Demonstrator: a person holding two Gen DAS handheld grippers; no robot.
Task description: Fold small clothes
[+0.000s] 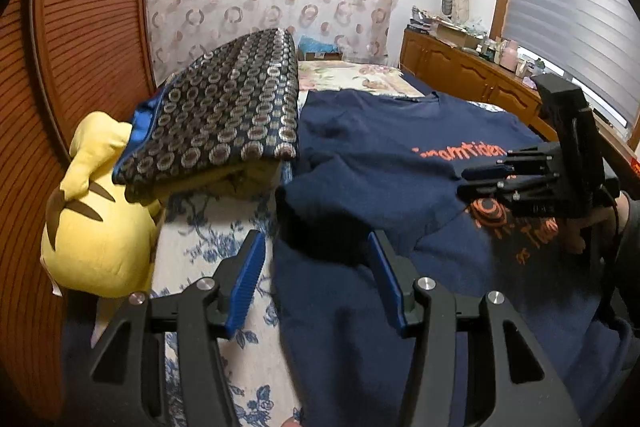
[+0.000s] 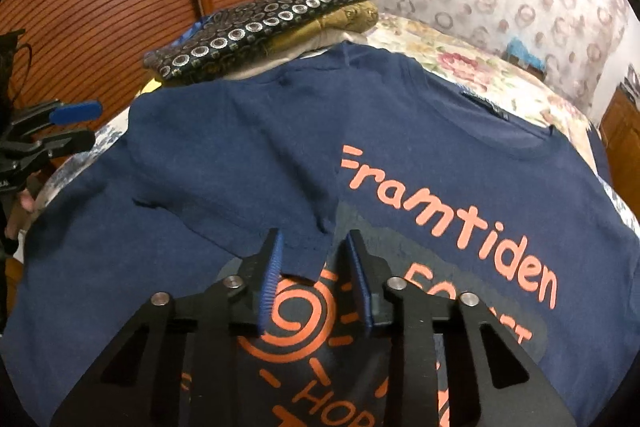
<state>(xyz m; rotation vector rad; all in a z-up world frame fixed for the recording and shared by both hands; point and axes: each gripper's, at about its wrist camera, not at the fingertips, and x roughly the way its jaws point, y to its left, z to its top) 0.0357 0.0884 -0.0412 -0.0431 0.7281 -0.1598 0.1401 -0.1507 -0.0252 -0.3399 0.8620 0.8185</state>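
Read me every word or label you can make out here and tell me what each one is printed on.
"Framtiden": orange print on the navy T-shirt.
"HOP": partial orange letters below the sun logo, cut off by the right gripper.
A second orange line under "Framtiden": hidden, unreadable.
Neck label: too small to read.

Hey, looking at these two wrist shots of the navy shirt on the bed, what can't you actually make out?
- Navy shirt: its lower print in the right wrist view is covered by the right tool and cut by the bottom edge.
- Shirt's hem: out of frame in both views.
- Left tool: the dark fabric between its fingers is blurred in the left wrist view; contact is unclear.
- Dresser clutter: too small to identify.
- Yellow plush: partly hidden under the patterned cushion.
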